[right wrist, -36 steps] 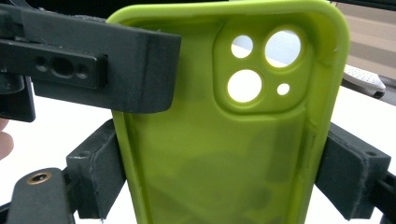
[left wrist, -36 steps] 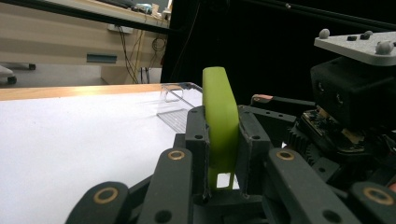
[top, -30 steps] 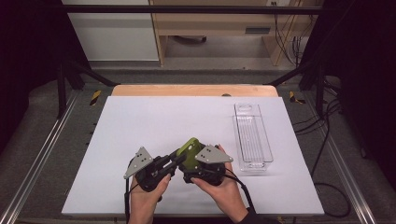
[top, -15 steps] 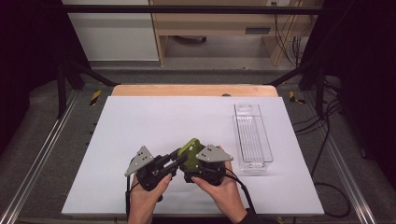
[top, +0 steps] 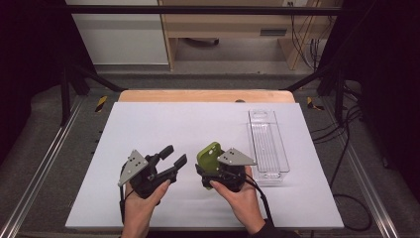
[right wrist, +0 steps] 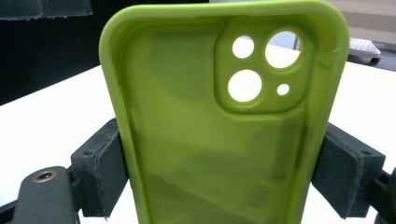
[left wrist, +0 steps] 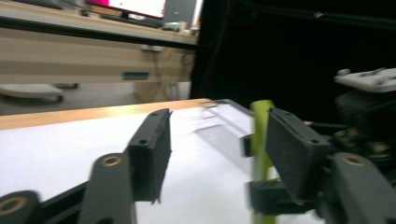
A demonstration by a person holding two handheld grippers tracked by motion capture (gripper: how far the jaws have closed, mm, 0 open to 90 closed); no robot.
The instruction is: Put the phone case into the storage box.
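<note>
The right gripper (top: 210, 171) is clamped on a green phone case (top: 210, 156), its pads pressing the case's two long sides and holding it upright above the white table (top: 163, 124) near the front edge, with bare table to the left and behind and a clear tray (top: 268, 144) just beside it on the right. The left gripper (top: 173, 156) has just been opening; its jaws stand apart with nothing between them. It was against the case before and now sits a short way left of it.

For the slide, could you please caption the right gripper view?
Right gripper clamps a green phone case by its sides, camera cutouts at top.
</note>
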